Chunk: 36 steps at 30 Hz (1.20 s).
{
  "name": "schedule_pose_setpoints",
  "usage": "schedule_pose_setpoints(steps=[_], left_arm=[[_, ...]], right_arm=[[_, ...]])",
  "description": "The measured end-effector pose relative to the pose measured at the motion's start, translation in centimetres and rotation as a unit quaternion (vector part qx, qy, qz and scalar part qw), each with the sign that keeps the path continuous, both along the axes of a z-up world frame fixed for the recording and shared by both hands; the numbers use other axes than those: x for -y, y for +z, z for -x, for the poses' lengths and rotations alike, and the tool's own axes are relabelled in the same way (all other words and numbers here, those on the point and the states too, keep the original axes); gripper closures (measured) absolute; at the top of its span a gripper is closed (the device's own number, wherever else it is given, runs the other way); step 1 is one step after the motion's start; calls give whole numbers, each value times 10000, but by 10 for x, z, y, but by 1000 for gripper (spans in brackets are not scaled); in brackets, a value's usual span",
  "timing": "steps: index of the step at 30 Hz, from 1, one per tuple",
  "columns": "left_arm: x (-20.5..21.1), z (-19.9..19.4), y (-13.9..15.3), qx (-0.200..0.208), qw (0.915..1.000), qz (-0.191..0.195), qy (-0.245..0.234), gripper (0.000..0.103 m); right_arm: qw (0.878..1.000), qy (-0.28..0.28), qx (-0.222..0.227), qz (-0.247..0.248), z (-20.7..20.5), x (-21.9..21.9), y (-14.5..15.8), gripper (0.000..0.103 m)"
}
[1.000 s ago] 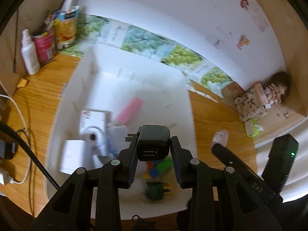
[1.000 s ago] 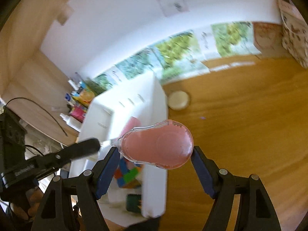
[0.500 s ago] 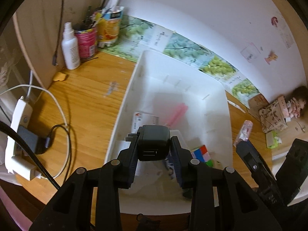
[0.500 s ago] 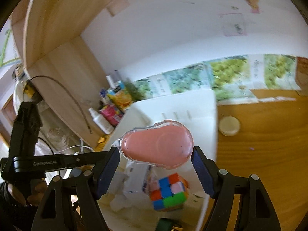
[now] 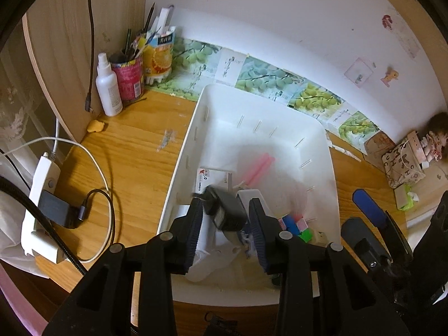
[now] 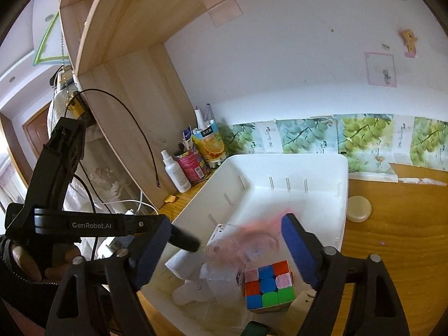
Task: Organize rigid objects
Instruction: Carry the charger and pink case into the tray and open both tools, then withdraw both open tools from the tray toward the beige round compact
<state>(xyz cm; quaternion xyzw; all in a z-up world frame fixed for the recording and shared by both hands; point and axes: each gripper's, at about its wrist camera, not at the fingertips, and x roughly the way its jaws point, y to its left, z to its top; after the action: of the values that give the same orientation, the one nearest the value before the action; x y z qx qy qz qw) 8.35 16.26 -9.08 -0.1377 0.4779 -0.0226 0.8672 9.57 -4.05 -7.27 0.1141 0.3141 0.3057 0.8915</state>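
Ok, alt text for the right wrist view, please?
Right hand-held gripper has just opened over a white bin; a blurred pink item drops between its fingers. A puzzle cube lies in the bin.

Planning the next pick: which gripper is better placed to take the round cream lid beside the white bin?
Right. The round cream lid lies on the right gripper's side of the white bin; its jaws have just been opening, with the blurred pink packet between them.
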Motion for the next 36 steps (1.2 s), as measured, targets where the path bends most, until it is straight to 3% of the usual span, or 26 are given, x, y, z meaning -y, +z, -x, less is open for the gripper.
schedule_pose_setpoints(steps=[1, 3, 4, 12, 21, 30, 36], left_arm=[[2, 2, 1, 20, 10000, -41, 2, 48], [4, 5, 3, 65, 9999, -88, 17, 35], [6, 8, 4, 97, 9999, -101, 24, 33], [32, 22, 11, 153, 9984, -544, 94, 32], [66, 36, 17, 127, 9974, -626, 330, 24], [98, 38, 22, 78, 9933, -689, 928, 20], [122, 39, 19, 17, 9922, -642, 1065, 20]], right_arm=[[10000, 19, 10, 12, 1, 0, 1, 20], [10000, 38, 66, 18, 3, 0, 2, 20], [9999, 62, 70, 38, 5, 0, 3, 20], [9988, 212, 289, 320, 23, 4, 12, 20], [9971, 239, 366, 626, 40, 39, 18, 20], [9950, 300, 375, 875, 41, 84, 22, 20], [9877, 434, 804, 1267, 41, 112, 21, 20]])
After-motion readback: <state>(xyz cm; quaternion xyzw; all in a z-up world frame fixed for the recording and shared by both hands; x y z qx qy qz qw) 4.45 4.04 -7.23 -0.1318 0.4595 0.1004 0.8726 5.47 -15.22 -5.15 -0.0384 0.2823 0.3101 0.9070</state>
